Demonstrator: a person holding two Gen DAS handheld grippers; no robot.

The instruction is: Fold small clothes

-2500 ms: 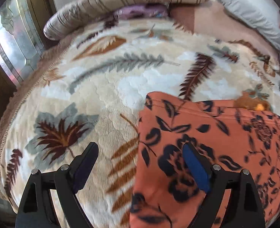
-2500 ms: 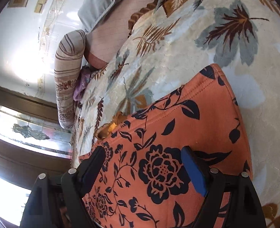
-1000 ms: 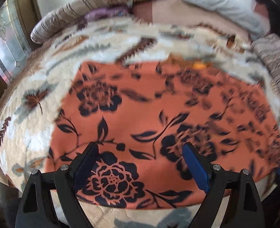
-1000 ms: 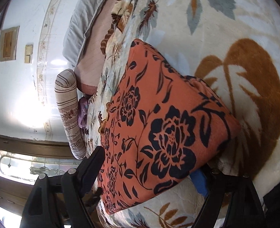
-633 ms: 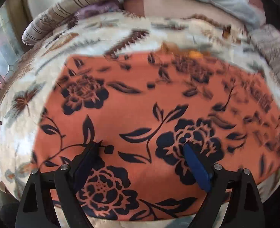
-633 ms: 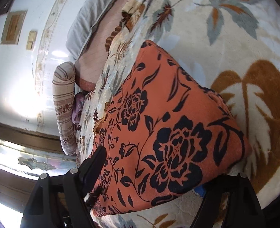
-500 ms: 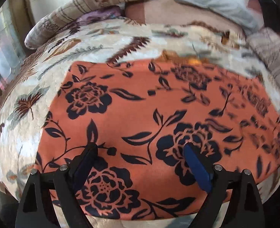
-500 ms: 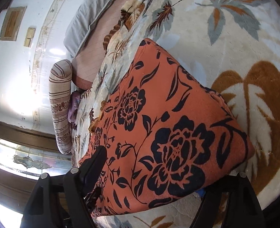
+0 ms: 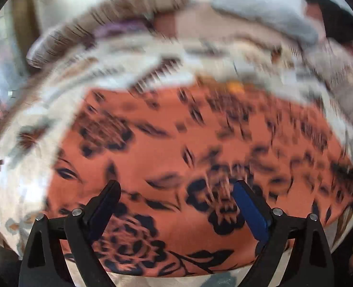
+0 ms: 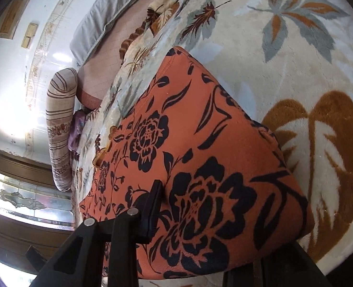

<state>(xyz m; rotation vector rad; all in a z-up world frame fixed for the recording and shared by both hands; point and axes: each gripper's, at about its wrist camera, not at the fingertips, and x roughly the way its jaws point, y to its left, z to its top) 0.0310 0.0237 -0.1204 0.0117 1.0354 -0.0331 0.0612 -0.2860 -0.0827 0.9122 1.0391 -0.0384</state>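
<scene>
An orange garment with dark blue flowers (image 9: 200, 143) lies spread flat on a leaf-patterned blanket (image 9: 28, 143); the left wrist view is motion-blurred. My left gripper (image 9: 176, 198) is open and empty, hovering above the garment's near edge. In the right wrist view the garment (image 10: 200, 167) has its near corner between the jaws. My right gripper (image 10: 212, 227) has closed in on that corner; the left finger (image 10: 150, 212) presses the cloth and the right finger is hidden under it.
A striped bolster (image 10: 59, 129) and a grey pillow (image 10: 109, 12) lie at the head of the bed. A purple cloth (image 10: 77, 129) is tucked beside the bolster. A window (image 10: 28, 203) is at the left. The blanket (image 10: 308, 47) extends right of the garment.
My right gripper's jaws have closed from wide open onto the garment's near corner. My left gripper stays open and is moving fast, blurring its view.
</scene>
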